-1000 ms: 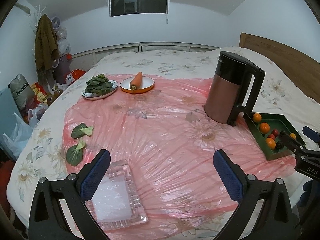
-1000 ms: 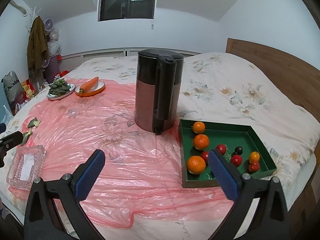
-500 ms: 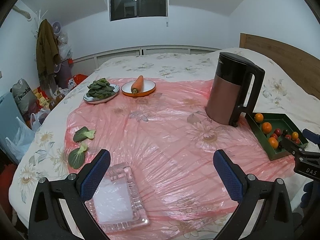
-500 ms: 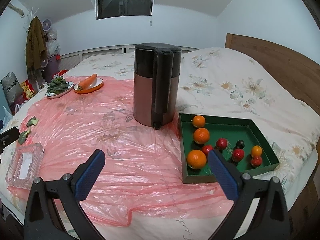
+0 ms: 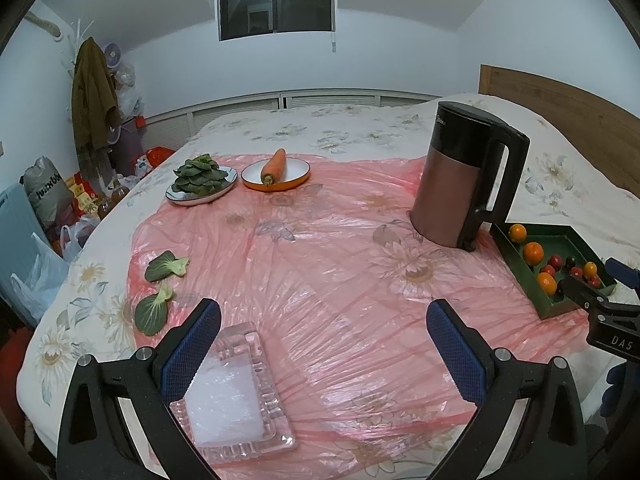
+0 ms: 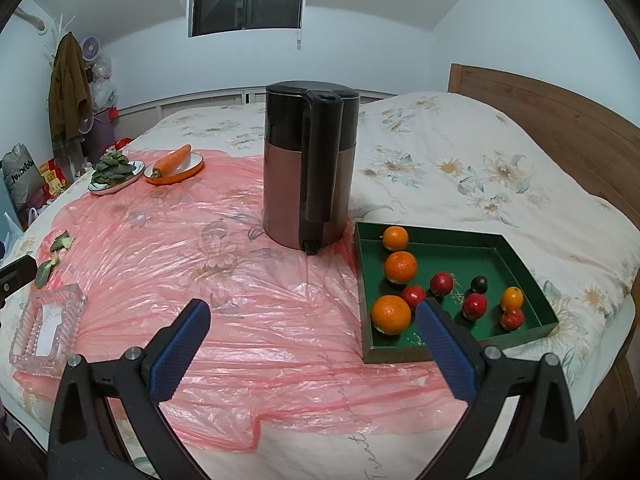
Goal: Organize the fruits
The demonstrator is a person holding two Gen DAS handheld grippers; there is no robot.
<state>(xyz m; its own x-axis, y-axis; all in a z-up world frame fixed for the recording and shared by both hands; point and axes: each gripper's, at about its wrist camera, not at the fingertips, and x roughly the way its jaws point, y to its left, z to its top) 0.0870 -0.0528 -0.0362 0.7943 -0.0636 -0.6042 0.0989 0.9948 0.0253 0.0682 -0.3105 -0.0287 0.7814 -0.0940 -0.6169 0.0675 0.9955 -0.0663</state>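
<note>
A green tray [image 6: 516,258] on the bed's right side holds three oranges [image 6: 391,314], several small red fruits [image 6: 474,305], a dark one and a small orange one. It also shows in the left wrist view [image 5: 570,236]. My right gripper [image 6: 312,330] is open and empty, above the pink plastic sheet just left of the tray's near corner. My left gripper [image 5: 322,338] is open and empty, above the sheet near a clear glass dish [image 5: 232,396].
A copper and black kettle [image 6: 310,164] stands left of the tray. A plate of greens [image 5: 200,184] and an orange bowl with a carrot [image 5: 276,170] sit at the far left. Two loose leaves [image 5: 160,286] lie near the sheet's left edge.
Both grippers have risen and drawn back slightly, so the bed appears a little lower and farther. Nothing on the bed has moved. Both stay open.
</note>
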